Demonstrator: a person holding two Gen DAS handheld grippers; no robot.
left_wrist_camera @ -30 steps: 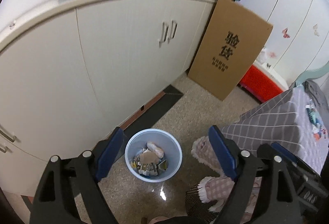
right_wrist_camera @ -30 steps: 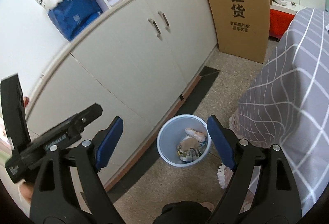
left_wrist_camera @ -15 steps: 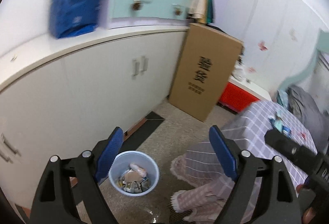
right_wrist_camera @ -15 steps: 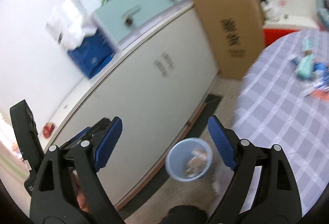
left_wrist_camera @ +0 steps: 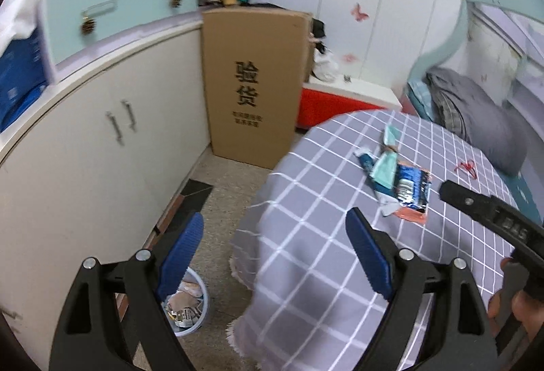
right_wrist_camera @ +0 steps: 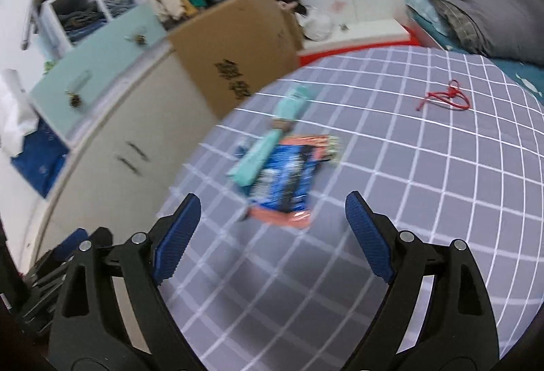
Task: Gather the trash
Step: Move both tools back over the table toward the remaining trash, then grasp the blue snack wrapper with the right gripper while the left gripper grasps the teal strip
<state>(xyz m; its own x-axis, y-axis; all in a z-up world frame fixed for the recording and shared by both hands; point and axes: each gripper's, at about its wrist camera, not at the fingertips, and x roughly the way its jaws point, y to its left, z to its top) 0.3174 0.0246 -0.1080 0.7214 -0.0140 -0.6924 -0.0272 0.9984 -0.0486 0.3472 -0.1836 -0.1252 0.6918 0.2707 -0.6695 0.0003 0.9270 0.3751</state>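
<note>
Trash was what I was after, and the pile of wrappers [right_wrist_camera: 278, 173] lay on the checked tablecloth [right_wrist_camera: 425, 207], nearer the table edge that faces the cupboards than its middle. Nearest to me, my right gripper [right_wrist_camera: 272, 231] hung above the cloth with its blue pads wide apart and nothing between them, the wrappers just beyond its tips. My left gripper [left_wrist_camera: 277, 255] was likewise spread and empty, poised over the table's edge, with the wrappers [left_wrist_camera: 397, 184] further off toward the middle of the cloth. Below that edge, on the floor beside the table, stood the bin [left_wrist_camera: 190, 309], already holding some scraps. Further across the cloth from the wrappers lay a red string [right_wrist_camera: 445, 99], well apart from them; I could not tell whether it counted as rubbish.

I judged this to be the reach for another piece, with no pickup begun. The next move called for lowering the right gripper until a pad sat on either side of the blue packet, closing on it, then carrying it off the table edge to the bin.
</note>
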